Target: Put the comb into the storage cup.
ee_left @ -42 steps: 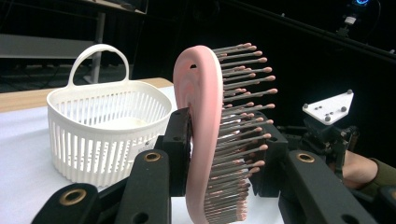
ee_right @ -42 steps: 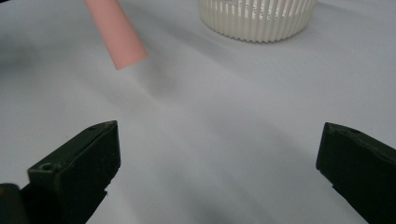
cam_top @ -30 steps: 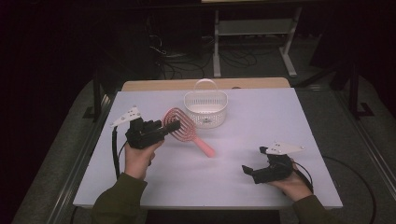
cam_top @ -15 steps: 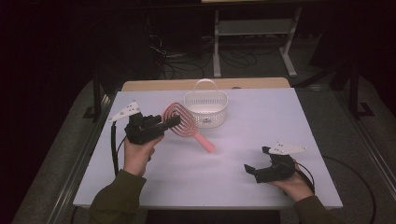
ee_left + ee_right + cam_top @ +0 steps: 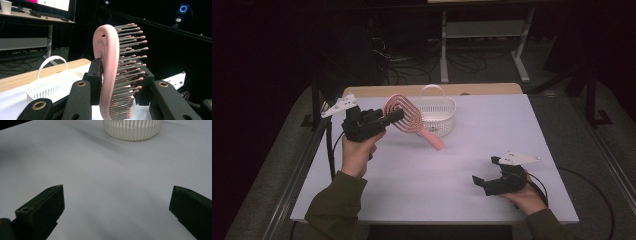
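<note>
Hairbrush (image 5: 408,118) slanted, handle down-right (airborne)

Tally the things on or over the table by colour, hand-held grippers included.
Pink: 1, the hairbrush
White: 1, the basket
Black: 2, the left hand-held gripper and the right hand-held gripper
Total: 4

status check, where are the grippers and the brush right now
Left gripper shut on pink plastic hairbrush, lifted off table. Right gripper open, empty, low over white table. White slotted basket just behind brush; nothing between.
</note>
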`<state>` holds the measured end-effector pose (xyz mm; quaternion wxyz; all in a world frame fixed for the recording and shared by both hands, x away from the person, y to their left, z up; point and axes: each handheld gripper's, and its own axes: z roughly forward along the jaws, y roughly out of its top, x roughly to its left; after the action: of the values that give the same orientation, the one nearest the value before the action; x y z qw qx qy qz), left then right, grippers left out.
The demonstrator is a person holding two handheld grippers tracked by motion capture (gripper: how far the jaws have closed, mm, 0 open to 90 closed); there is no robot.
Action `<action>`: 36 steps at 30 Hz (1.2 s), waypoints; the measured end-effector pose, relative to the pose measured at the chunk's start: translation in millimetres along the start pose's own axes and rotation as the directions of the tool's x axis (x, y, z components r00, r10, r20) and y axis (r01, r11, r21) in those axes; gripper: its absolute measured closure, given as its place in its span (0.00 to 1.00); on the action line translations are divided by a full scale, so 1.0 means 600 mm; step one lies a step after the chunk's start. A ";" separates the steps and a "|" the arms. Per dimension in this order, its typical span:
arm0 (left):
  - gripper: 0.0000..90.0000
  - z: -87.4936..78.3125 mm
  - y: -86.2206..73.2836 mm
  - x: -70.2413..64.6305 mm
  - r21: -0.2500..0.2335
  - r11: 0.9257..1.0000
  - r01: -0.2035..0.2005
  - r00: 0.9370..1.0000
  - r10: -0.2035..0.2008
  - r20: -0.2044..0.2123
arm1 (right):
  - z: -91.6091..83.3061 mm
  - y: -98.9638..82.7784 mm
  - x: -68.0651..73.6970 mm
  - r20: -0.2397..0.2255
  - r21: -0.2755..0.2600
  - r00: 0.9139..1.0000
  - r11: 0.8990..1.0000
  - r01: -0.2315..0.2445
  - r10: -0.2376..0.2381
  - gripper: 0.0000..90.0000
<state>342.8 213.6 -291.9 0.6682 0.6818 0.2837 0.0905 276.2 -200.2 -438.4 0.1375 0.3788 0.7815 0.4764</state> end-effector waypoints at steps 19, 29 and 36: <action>0.72 0.023 0.043 0.015 -0.049 0.999 0.017 1.000 -0.015 0.024 | -0.001 0.001 0.001 0.000 0.000 1.000 1.000 -0.002 0.002 0.00; 0.72 0.038 0.061 0.034 -0.077 0.997 0.019 1.000 -0.019 0.000 | -0.002 0.001 0.001 -0.003 -0.004 1.000 1.000 -0.002 0.002 0.00; 0.72 0.055 0.070 0.048 -0.088 0.996 0.023 1.000 -0.024 -0.012 | -0.001 0.001 0.000 -0.005 -0.002 1.000 1.000 -0.004 0.003 0.00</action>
<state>394.0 202.2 -262.0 0.6968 0.6476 0.2919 0.0997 276.2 -200.5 -437.4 0.1351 0.3789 0.7806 0.4784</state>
